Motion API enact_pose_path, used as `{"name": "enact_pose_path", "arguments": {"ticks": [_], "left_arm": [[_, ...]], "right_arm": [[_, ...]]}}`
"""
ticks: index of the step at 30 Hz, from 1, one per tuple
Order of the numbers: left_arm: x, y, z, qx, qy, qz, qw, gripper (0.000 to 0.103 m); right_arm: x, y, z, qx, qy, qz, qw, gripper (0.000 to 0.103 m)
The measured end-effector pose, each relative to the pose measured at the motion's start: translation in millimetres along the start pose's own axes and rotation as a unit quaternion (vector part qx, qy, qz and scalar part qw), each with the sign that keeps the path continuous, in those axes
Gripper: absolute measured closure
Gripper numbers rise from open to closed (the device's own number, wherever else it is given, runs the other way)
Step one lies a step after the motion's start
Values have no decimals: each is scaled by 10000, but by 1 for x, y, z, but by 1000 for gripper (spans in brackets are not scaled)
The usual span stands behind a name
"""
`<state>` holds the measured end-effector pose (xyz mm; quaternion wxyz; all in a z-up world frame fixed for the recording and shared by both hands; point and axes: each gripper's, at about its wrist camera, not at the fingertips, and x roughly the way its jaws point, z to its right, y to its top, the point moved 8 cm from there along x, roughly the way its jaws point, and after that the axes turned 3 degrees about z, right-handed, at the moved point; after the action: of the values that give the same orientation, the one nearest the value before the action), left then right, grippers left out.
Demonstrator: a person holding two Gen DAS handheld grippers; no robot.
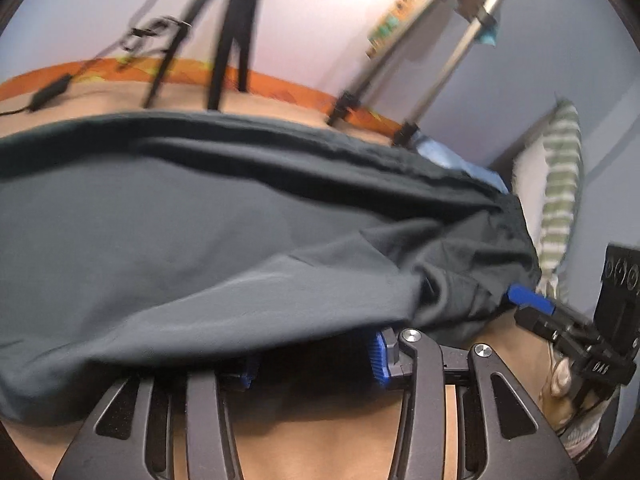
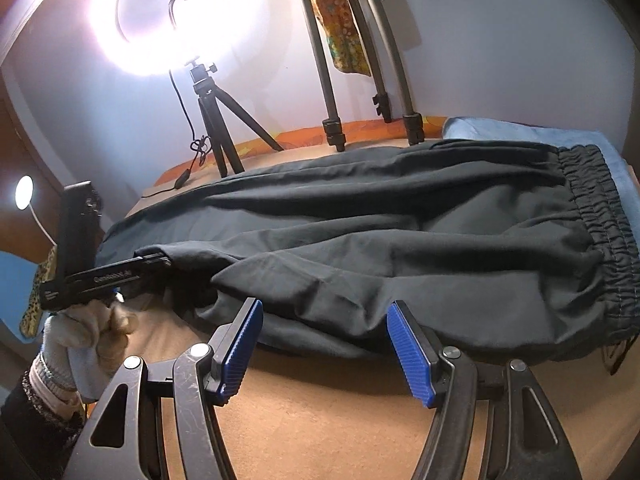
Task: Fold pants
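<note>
Right, dark pants [image 2: 380,232] lie flat across the tan table [image 2: 320,420], waistband at 3 o'clock. R gripper [image 2: 326,344] sits at their near edge, jaws wide, nothing btwn. L gripper [image 1: 316,360] at 9, under the leg hem; grip can't tell. Ring light [image 2: 176,20] at 11.

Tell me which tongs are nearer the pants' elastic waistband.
Right. The right tongs hover at the pants' near edge, close to the waistband; the left tongs are farther along the leg.
</note>
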<state>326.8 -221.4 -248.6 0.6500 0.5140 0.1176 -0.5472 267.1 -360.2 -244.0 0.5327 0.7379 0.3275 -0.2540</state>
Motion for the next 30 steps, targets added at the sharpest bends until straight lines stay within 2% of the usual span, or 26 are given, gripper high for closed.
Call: {"name": "enact_pose_path", "arguments": {"ticks": [3,5,8,11,12,16,17,18,20,25,29,30], "left_arm": [[8,-8,11,308,104,-134,9994,52],[15,-13,11,340,233,-164,9990,53],[13,-14,14,296,161,-84,9994,53],[6,-15,17,268,-86,-84,9996,59],[4,-15,18,272,-183,-76,9994,68],[-9,-19,33,421,-513,-57,9978,69],[-12,-20,38,499,-561,-70,9972,66],[-12,-22,41,559,-579,-77,9967,53],[-9,-22,42,617,-432,-31,9972,42],[5,-22,34,418,-297,-87,9986,42],[7,-21,32,325,-363,-35,9988,42],[8,-21,31,325,-375,-49,9988,46]], "right_arm": [[-4,1,-1,-54,-7,53,10000,36],[-6,1,0,-50,-13,56,10000,36],[-4,-2,3,23,-8,-7,10000,36],[-6,-3,16,212,-222,19,9995,36],[-12,-3,26,380,-346,71,9987,36],[-43,-13,63,1027,-745,322,9914,32],[-51,-17,74,1216,-877,401,9879,27],[-59,-22,85,1427,-1027,482,9832,23],[-71,-33,111,1948,-1200,587,9717,21],[-67,-47,156,2925,-970,540,9498,20],[-58,-38,161,3199,-598,602,9436,20],[-55,-35,160,3200,-527,606,9440,20]]}}
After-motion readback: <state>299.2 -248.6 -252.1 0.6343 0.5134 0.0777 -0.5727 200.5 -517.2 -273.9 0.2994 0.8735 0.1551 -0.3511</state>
